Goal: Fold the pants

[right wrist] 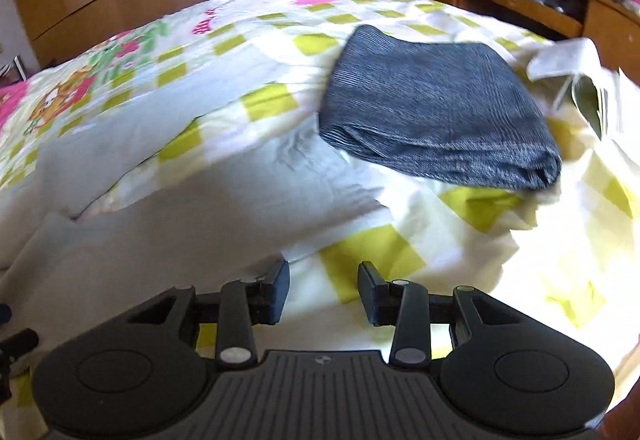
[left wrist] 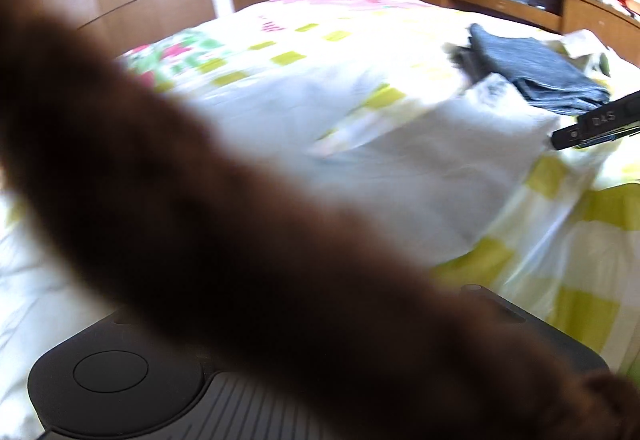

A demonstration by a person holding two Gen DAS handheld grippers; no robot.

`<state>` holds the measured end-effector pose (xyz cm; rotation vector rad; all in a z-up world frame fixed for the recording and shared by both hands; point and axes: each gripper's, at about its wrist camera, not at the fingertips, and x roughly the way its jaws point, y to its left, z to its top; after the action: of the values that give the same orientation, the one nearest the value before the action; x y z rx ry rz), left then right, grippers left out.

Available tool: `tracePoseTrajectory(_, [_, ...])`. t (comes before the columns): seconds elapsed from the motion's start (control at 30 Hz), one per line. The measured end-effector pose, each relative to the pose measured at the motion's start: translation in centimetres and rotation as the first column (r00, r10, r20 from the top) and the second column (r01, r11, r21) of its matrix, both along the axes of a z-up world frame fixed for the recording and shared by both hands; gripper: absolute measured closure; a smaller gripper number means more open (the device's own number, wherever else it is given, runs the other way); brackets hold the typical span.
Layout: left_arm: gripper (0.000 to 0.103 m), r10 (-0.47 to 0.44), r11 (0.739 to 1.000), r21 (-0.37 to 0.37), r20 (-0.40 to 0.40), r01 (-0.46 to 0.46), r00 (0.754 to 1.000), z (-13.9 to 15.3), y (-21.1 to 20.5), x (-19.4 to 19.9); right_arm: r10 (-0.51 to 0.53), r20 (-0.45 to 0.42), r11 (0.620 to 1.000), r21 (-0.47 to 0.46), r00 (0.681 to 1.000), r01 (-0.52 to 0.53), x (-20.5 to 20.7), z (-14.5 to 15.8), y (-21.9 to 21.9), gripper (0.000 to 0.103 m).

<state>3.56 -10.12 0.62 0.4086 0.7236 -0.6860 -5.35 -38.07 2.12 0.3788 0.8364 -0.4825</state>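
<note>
You are holding the right gripper (right wrist: 323, 290) low over the checked yellow-green and white bed cover (right wrist: 372, 256), its jaws standing moderately apart and gripping nothing; bare bedding is showing between them.

The dark grey ribbed pants (right wrist: 436, 108) are lying already folded into a thick, compact rectangle on the bed, ahead of the right jaws and offset to their right, well apart from the tips. Their long axis is running diagonally, from the far left corner down toward the near right, with the stacked fold edges facing you at the near right end. A crumpled white cloth (right wrist: 564, 58) is lying just beside their far right corner.

In the left wrist view a blurred dark brown furry mass (left wrist: 240, 240) is covering most of the frame, so I cannot tell how the left gripper's jaws are standing. The same pants (left wrist: 536, 68) are showing far off to that view's upper right, with the tip of a black device (left wrist: 596, 122) just in front of them.

Judgement: the right gripper is lying nearer to the pants, so any reach is needing a forward-and-rightward travel. The fold is looking largely complete.
</note>
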Motion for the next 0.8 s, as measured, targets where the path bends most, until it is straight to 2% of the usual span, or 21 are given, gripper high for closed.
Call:
tracePoseTrajectory(0.1, [0.053, -0.061, 0.998, 0.004, 0.007, 0.061, 0.998, -0.3, -3.1, -1.2, -0.046, 0.067, 0.994, 0.099, 0.997, 0.039, -0.4, -0.8, -2.0, 0.052])
tracePoseTrajectory(0.2, [0.053, -0.083, 0.996, 0.018, -0.009, 0.083, 0.997, -0.4, -4.7, -1.4, -0.102, 0.141, 0.978, 0.195, 0.985, 0.074, 0.0, -1.3, -3.5, 0.052])
tracePoseTrajectory(0.37, [0.052, -0.075, 0.996, 0.045, -0.014, 0.075, 0.997, -0.1, -5.1, -1.6, -0.188, 0.211, 0.918, 0.384, 0.959, 0.095, -0.4, -2.1, -5.9, 0.051])
tracePoseTrajectory(0.53, [0.051, -0.068, 0.997, 0.039, -0.014, 0.069, 0.998, 0.1, -5.4, -1.6, -0.191, 0.250, 0.896, 0.439, 0.949, 0.065, -1.2, -2.1, -6.2, 0.039])
tracePoseTrajectory(0.63, [0.051, -0.072, 0.996, 0.049, -0.015, 0.073, 0.997, -0.1, -5.7, -1.7, -0.175, 0.240, 0.913, 0.403, 0.955, 0.066, 0.0, -2.2, -5.9, 0.039])
tracePoseTrajectory(0.67, [0.051, -0.075, 0.996, 0.050, -0.014, 0.076, 0.997, -0.1, -5.8, -1.9, -0.180, 0.222, 0.921, 0.379, 0.958, 0.086, 0.5, -2.3, -5.8, 0.041])
tracePoseTrajectory(0.7, [0.051, -0.079, 0.995, 0.052, -0.012, 0.080, 0.997, 0.0, -5.9, -2.0, -0.184, 0.200, 0.926, 0.363, 0.963, 0.101, 0.9, -2.4, -5.9, 0.065])
tracePoseTrajectory(0.73, [0.051, -0.082, 0.995, 0.054, -0.012, 0.083, 0.997, 0.0, -6.1, -2.1, -0.186, 0.186, 0.923, 0.370, 0.965, 0.106, 1.1, -2.5, -6.3, 0.082])
tracePoseTrajectory(0.8, [0.051, -0.092, 0.994, 0.050, -0.014, 0.093, 0.996, 0.3, -6.5, -2.2, -0.208, 0.202, 0.907, 0.405, 0.957, 0.111, 0.3, -2.2, -7.4, 0.082])
